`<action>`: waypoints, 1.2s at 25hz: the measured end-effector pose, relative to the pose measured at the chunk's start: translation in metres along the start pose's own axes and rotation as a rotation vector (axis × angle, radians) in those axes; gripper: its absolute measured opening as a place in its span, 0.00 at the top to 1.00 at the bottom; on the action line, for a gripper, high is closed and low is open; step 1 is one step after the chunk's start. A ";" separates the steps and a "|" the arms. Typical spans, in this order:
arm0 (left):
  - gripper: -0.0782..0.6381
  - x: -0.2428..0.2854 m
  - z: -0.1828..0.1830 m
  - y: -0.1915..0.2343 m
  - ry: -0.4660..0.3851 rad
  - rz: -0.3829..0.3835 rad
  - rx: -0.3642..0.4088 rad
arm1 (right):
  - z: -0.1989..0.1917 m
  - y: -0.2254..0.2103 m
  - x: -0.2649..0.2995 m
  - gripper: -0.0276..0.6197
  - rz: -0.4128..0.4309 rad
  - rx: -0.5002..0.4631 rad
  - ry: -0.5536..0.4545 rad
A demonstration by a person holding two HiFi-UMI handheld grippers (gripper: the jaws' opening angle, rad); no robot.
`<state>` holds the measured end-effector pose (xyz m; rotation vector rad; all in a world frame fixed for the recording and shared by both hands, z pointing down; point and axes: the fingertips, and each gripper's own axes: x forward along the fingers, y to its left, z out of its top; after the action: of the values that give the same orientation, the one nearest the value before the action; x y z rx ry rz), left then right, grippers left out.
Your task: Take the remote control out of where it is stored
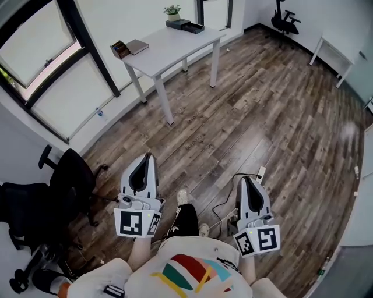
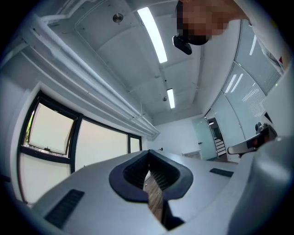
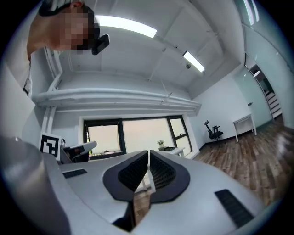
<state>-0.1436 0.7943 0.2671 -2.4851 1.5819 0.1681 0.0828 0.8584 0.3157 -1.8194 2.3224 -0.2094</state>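
Note:
No remote control can be made out in any view. A white table stands far ahead by the window. On it are a dark box, a small potted plant and a brown box with a notebook. I hold both grippers close to my body, above the wooden floor and far from the table. My left gripper is shut and holds nothing. My right gripper is likewise shut and empty. Both point forward and slightly upward.
A black office chair stands close at my left. A cable and a power strip lie on the floor by my right foot. Another black chair and a white desk are at the far right.

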 end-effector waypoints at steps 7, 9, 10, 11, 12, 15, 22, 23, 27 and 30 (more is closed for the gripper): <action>0.88 0.068 -0.015 0.006 -0.064 -0.091 -0.074 | -0.012 -0.015 0.050 0.95 -0.127 -0.280 0.123; 0.88 0.084 -0.030 0.012 -0.057 -0.119 -0.061 | -0.016 -0.012 0.084 0.95 -0.106 -0.274 0.116; 0.88 0.091 -0.041 0.019 -0.047 -0.122 -0.058 | -0.019 -0.010 0.103 0.95 -0.092 -0.265 0.110; 0.88 0.099 -0.050 0.029 -0.040 -0.121 -0.055 | -0.021 -0.006 0.123 0.95 -0.077 -0.257 0.106; 0.88 0.107 -0.057 0.042 -0.036 -0.116 -0.050 | -0.022 -0.001 0.145 0.95 -0.065 -0.258 0.106; 0.88 0.144 -0.066 0.110 -0.021 -0.061 -0.033 | -0.016 0.028 0.221 0.95 -0.050 -0.364 0.109; 0.88 0.225 -0.097 0.207 0.090 -0.013 -0.026 | 0.003 0.052 0.341 0.95 -0.055 -0.376 0.040; 0.88 0.235 -0.097 0.214 0.085 -0.013 -0.011 | 0.002 0.054 0.356 0.95 -0.039 -0.357 0.033; 0.88 0.259 -0.090 0.235 0.055 -0.015 -0.027 | -0.004 0.067 0.394 0.95 -0.003 -0.333 0.027; 0.88 0.273 -0.093 0.246 0.057 -0.007 -0.055 | -0.020 0.063 0.410 0.95 -0.013 -0.316 0.087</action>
<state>-0.2517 0.4314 0.2794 -2.5584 1.6114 0.1429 -0.0764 0.4750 0.2975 -2.0016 2.5233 0.0845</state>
